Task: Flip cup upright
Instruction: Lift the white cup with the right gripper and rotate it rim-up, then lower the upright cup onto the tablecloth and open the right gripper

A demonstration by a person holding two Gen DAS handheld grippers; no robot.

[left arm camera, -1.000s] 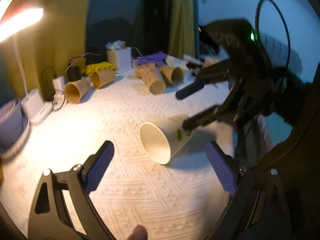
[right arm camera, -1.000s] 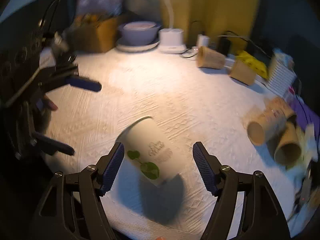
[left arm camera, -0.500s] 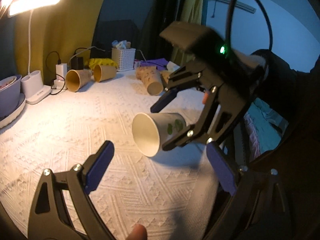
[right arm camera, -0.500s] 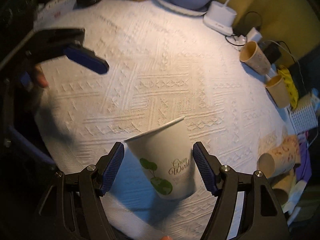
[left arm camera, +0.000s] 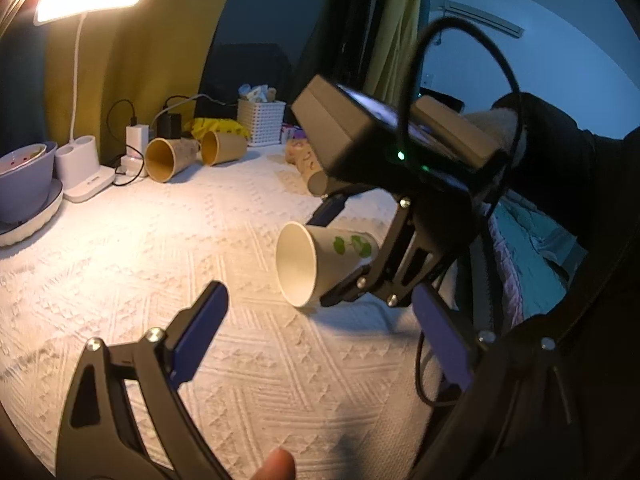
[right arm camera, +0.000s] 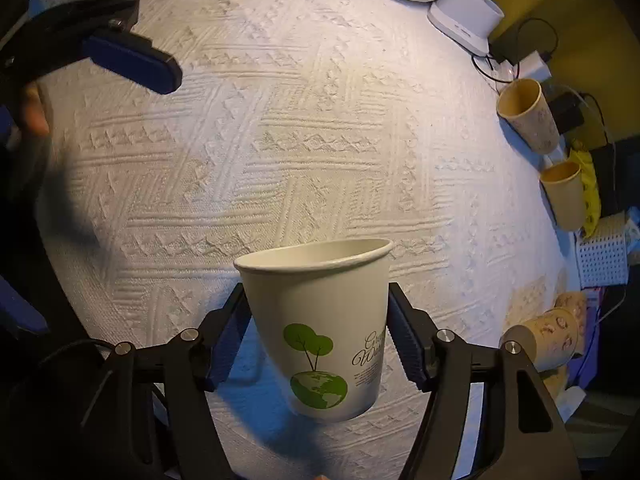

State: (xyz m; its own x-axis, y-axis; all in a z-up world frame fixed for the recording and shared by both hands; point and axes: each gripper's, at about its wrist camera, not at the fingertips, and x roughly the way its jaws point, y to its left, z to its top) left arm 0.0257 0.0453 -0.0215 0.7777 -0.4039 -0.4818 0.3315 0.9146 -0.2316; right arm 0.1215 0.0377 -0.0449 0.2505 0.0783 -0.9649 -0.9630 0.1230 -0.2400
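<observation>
A white paper cup (right arm camera: pixel 320 320) with a green tree-and-globe print is held between the fingers of my right gripper (right arm camera: pixel 316 328), shut on its sides. In the left wrist view the cup (left arm camera: pixel 320 264) is lifted off the white textured tablecloth (left arm camera: pixel 160 260), lying on its side with its open mouth toward my left gripper. My left gripper (left arm camera: pixel 324 340) is open and empty, close in front of the cup. One of its blue fingertips (right arm camera: pixel 132 64) shows at the upper left of the right wrist view.
Several brown paper cups (left arm camera: pixel 168 158) lie on their sides along the table's far edge, also seen at the right (right arm camera: pixel 528 116). A white lamp base (left arm camera: pixel 80 168), a purple bowl on a plate (left arm camera: pixel 24 180), chargers and a white basket (left arm camera: pixel 260 122) stand at the back.
My right gripper closed on the white cup, lifted it off the cloth and turned it. My left gripper stayed open and drew nearer.
</observation>
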